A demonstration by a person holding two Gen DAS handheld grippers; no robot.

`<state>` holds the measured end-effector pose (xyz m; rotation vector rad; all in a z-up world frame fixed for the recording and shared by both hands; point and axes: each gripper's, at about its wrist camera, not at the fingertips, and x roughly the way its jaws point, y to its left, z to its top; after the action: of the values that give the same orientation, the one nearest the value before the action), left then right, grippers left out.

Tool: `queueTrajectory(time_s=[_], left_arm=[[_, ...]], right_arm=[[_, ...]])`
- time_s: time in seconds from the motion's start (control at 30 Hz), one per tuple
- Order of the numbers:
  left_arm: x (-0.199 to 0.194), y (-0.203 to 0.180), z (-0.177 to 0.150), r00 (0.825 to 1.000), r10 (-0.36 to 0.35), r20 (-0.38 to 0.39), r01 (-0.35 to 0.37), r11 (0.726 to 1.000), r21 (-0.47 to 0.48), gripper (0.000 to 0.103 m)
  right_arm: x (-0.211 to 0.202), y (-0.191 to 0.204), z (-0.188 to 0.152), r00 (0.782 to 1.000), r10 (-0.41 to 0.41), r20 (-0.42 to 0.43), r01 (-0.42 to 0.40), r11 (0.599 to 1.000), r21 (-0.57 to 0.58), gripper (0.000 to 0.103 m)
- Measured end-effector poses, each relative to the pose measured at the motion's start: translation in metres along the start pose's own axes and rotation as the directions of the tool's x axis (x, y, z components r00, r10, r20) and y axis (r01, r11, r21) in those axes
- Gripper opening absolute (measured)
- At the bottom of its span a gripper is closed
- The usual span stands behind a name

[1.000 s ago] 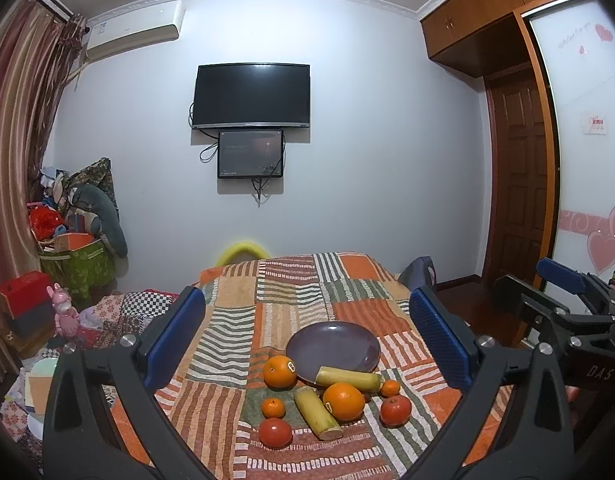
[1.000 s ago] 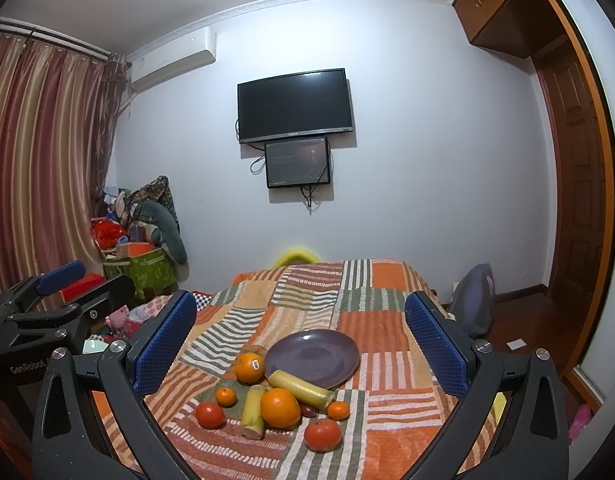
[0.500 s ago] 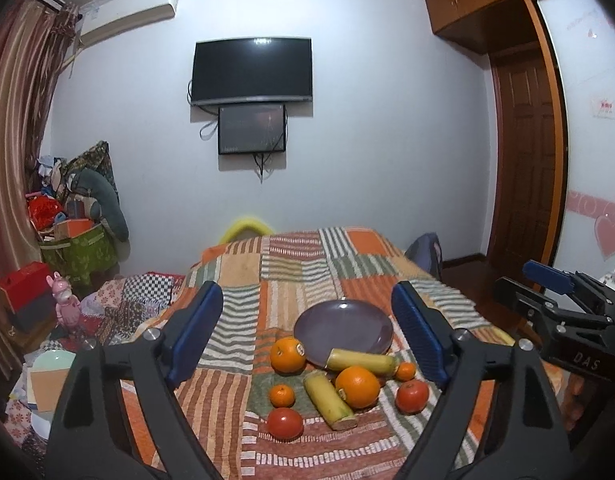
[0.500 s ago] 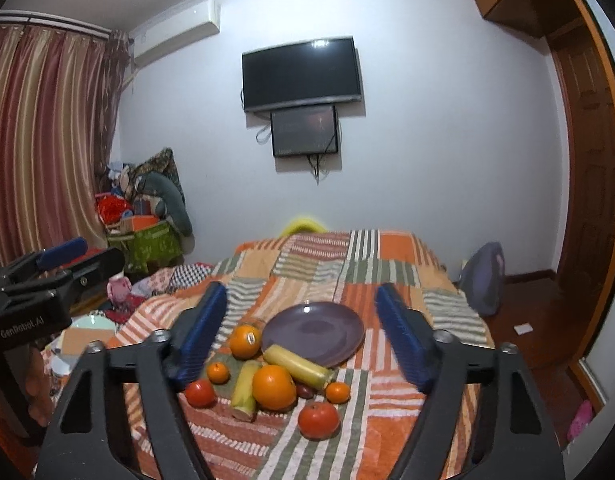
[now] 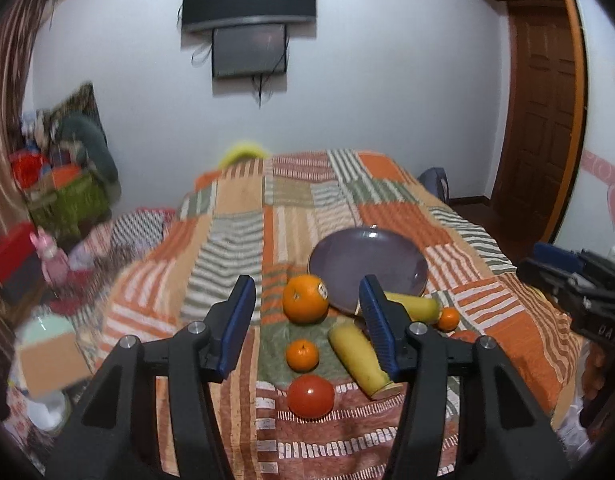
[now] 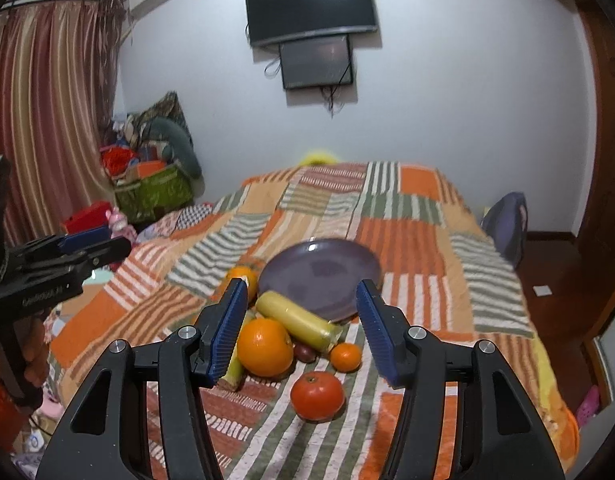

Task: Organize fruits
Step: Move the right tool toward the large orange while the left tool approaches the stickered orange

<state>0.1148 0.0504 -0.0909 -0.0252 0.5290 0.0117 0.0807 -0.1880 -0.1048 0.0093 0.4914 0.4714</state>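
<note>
Two tongs, left tongs (image 5: 305,322) and right tongs (image 6: 301,320), half-narrowed from closing, hold nothing. Fruit lies on the bed (image 6: 419,216) just before the purple plate (image 6: 319,270): tomato (image 6: 317,395) nearest, big orange (image 6: 264,346) behind. Best: centre one fruit, then squeeze gently.

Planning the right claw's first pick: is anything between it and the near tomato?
Nothing visible. The right claw is open and empty; the tomato lies alone on the quilt, nearest the claw.
</note>
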Motion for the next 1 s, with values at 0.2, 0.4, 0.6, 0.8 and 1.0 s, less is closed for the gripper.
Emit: queueTrajectory(time_s=[0.2, 0.4, 0.6, 0.8, 1.0], left_arm=[[0.033, 0.027, -0.005, 0.998, 0.012, -0.066, -0.016, 0.998, -0.057, 0.055], [0.050, 0.040, -0.012, 0.994, 0.085, -0.065, -0.086, 0.996, -0.012, 0.055], [0.059, 0.051, -0.023, 0.993, 0.066, -0.098, -0.068, 0.998, -0.015, 0.055], [0.069, 0.062, -0.035, 0.988, 0.036, -0.147, -0.044, 0.998, -0.052, 0.055], [0.072, 0.065, -0.044, 0.986, 0.037, -0.164, -0.046, 0.998, -0.052, 0.059]], right_arm=[[0.038, 0.002, -0.007, 0.993, 0.045, -0.108, -0.046, 0.999, -0.004, 0.053], [0.073, 0.012, -0.020, 0.979, 0.048, -0.197, -0.056, 0.998, -0.039, 0.053], [0.100, 0.020, -0.032, 0.962, 0.052, -0.267, -0.071, 0.996, -0.060, 0.053], [0.116, 0.028, -0.041, 0.947, 0.049, -0.318, -0.075, 0.995, -0.071, 0.053], [0.126, 0.033, -0.044, 0.943, 0.015, -0.334, -0.053, 0.993, -0.105, 0.054]])
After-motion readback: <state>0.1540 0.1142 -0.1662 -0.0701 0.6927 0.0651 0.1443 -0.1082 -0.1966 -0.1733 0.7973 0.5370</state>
